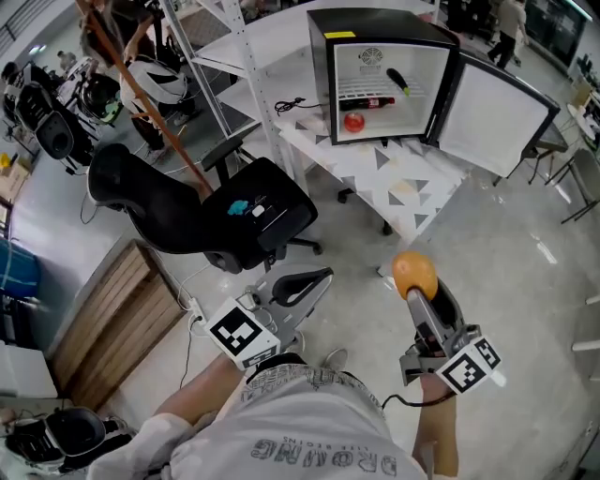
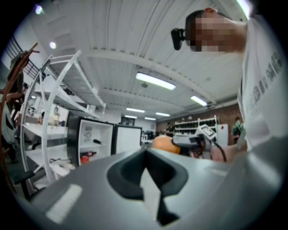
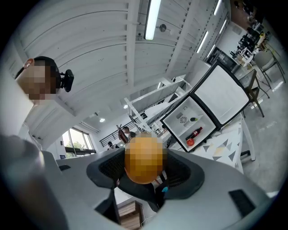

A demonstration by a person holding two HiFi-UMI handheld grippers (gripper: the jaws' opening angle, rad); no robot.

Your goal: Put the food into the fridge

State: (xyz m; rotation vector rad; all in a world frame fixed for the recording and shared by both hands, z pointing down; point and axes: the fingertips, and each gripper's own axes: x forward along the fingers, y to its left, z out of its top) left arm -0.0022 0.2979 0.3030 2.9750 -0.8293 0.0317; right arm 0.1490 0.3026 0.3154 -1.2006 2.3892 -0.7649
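The orange (image 1: pixel 413 272) sits between the right tool's (image 1: pixel 415 284) jaws. Well ahead of it, the fridge (image 1: pixel 380 42) stands on the desk (image 1: pixel 403 178). A chair (image 1: pixel 187 202) lies ahead-left of the left tool (image 1: pixel 314 278).

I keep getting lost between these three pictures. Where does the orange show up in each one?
Head view: the orange is lower right of centre, held in the right tongs.
Left gripper view: small, just right of centre.
Right gripper view: large, low in the middle, clamped between the jaws.
Shared landmark: the open fridge, top centre in the head view, left of centre in the left gripper view, right of centre in the right gripper view.
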